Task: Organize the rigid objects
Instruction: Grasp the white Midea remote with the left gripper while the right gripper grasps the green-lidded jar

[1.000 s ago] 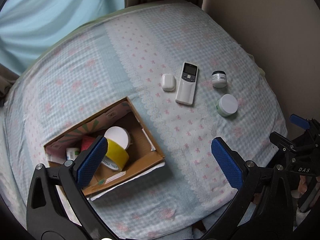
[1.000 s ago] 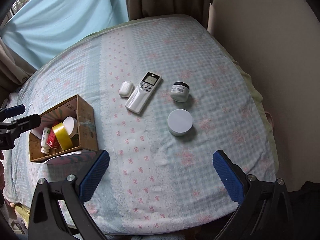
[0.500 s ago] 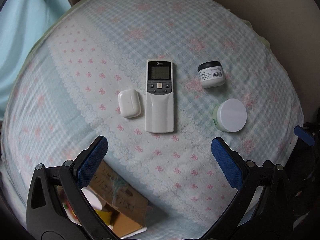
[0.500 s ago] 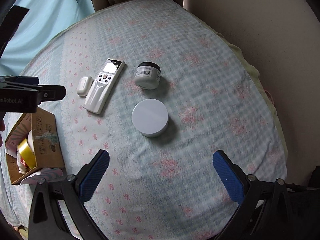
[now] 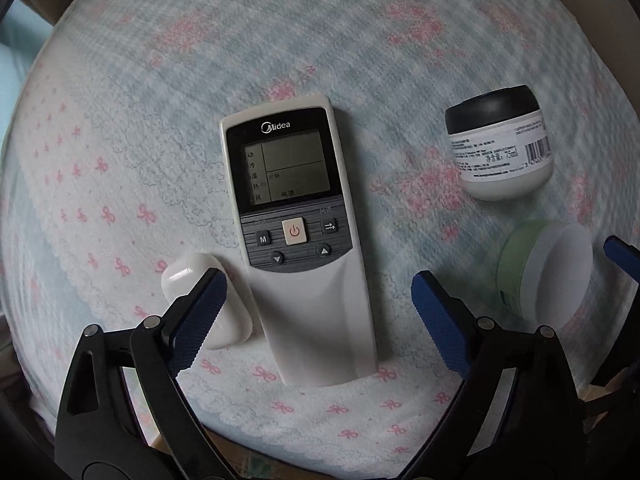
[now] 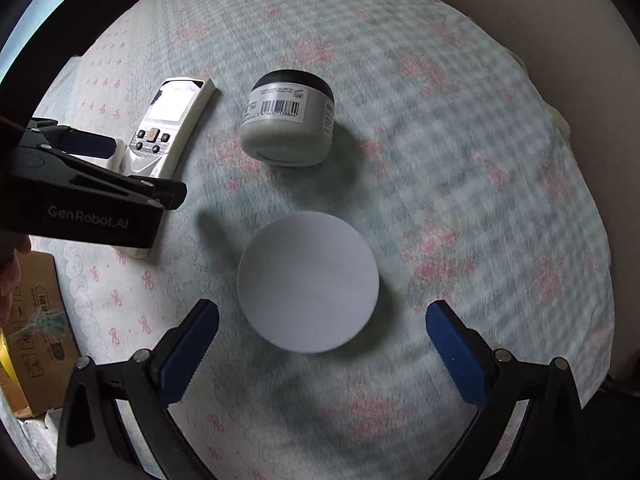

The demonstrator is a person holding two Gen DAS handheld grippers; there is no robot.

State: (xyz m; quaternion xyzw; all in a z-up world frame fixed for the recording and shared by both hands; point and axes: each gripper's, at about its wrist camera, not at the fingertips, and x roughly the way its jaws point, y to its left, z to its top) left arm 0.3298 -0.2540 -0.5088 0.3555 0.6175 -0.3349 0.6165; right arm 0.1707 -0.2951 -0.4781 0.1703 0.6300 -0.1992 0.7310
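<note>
Left tongs (image 5: 316,312), spread wide, straddle the remote (image 5: 298,240) at centre frame; right tongs (image 6: 322,344), also apart, frame the white-lidded jar (image 6: 308,282). The earbud case (image 5: 208,300) and black-lidded jar (image 6: 288,120) also await boxing; the cardboard box (image 6: 36,320) sits lower left.

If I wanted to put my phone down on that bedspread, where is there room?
Beyond the remote and the black-lidded jar, the bedspread is bare toward the wall. It is crowded nearer: earbud case against the remote, white-lidded jar between the right gripper fingers, left gripper over the remote.
</note>
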